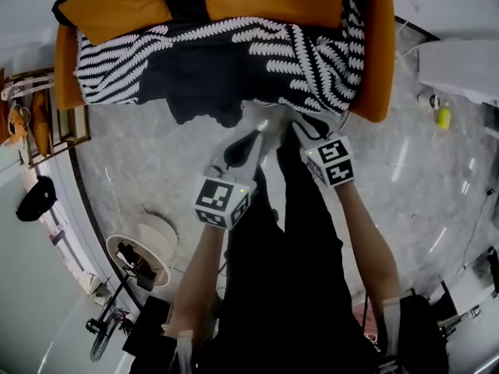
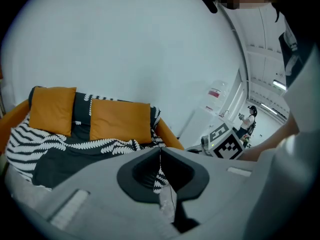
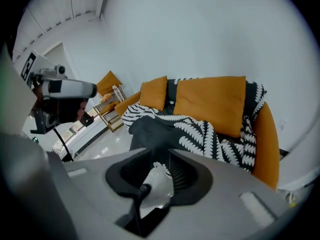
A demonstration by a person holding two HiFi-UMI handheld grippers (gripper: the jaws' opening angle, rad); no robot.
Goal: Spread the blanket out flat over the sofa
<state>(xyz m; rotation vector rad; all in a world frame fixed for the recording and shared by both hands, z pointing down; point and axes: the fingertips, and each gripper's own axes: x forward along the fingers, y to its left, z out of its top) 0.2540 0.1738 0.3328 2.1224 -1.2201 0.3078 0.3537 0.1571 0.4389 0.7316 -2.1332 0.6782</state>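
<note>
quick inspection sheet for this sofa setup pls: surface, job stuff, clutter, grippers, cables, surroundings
surface: orange sofa on a pale marble floor
job's things: black-and-white blanket bunched across the seat, not flat, one part hanging over the front; two orange cushions against the backrest
clutter: shelf rack, round white stand, small yellow item on the floor
grippers: left gripper shut, nothing seen held; right gripper open, empty
cables: thin line on the floor at right, maybe a cable
surroundings: white walls; a person far off
</note>
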